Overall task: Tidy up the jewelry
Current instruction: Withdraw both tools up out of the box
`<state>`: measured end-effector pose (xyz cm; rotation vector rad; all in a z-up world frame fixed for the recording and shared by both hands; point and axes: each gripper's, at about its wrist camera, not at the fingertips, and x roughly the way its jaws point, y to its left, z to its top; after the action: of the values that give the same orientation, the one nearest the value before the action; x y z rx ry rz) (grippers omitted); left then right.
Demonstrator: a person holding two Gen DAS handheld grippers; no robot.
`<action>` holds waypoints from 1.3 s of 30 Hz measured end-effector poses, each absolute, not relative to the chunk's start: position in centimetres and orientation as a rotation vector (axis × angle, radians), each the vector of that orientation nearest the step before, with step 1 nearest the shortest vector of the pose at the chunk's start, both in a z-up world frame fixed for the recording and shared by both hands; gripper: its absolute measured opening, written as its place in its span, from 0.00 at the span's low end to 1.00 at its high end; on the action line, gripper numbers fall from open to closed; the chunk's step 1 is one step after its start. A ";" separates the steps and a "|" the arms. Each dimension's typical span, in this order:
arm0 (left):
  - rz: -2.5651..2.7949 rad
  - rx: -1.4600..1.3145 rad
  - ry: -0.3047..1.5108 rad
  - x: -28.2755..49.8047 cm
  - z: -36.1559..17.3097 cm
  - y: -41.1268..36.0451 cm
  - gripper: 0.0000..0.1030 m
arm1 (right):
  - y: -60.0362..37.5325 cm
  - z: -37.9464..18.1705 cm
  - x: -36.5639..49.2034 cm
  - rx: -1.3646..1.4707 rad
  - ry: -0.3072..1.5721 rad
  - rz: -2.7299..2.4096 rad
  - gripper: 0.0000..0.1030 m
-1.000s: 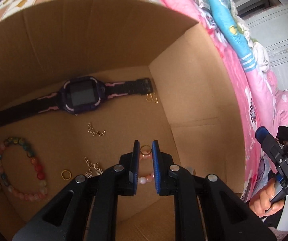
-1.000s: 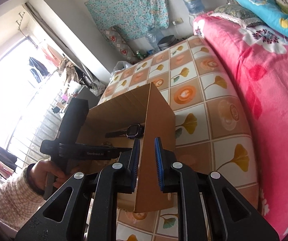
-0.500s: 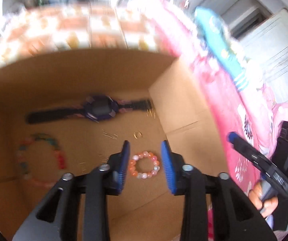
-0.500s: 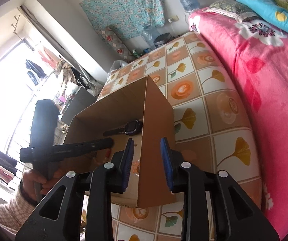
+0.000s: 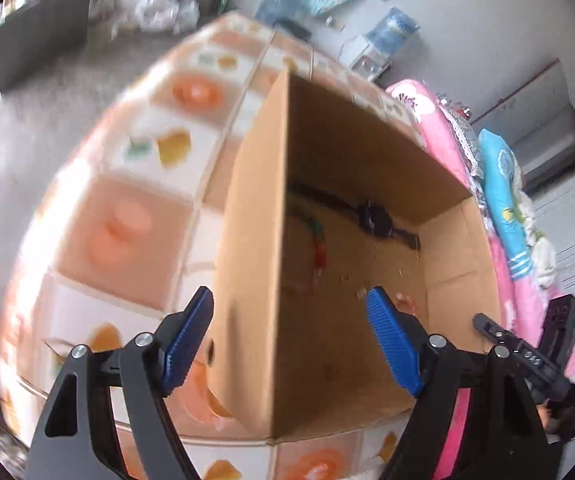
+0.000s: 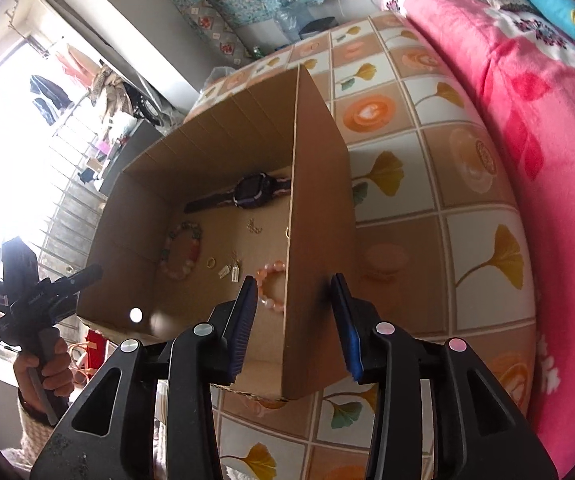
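Your right gripper (image 6: 293, 320) straddles the box (image 6: 315, 208) wall, jaws opening, empty; left gripper (image 5: 289, 344) likewise, opening wider.

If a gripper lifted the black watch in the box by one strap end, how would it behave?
The watch would probably droop: its long thin straps look flexible. The chunky case in the middle likely carries most weight, so it may swing. Lying flat on the cardboard box floor, it seems unlikely to roll.

The box (image 6: 319, 216) is plain brown cardboard. Inside lie a black watch (image 6: 253, 191) with pink trim, a peach bead bracelet (image 6: 268, 285) and a multicoloured one (image 6: 181, 250). The mat (image 6: 439, 184) has orange-and-white squares with yellow leaves; the blanket (image 6: 543, 128) is pink, flowered. Gripper pads (image 5: 391, 344) are blue.
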<state>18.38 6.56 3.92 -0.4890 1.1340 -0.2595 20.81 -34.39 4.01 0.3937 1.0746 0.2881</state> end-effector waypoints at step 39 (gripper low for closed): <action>-0.170 -0.311 0.841 4.5 7.7 8.7 0.76 | -33.2 9.7 8.4 0.301 0.890 0.141 0.46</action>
<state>4.53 8.71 7.70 -0.3112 0.8415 -0.1705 8.38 -33.16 9.75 0.3008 0.8905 0.1406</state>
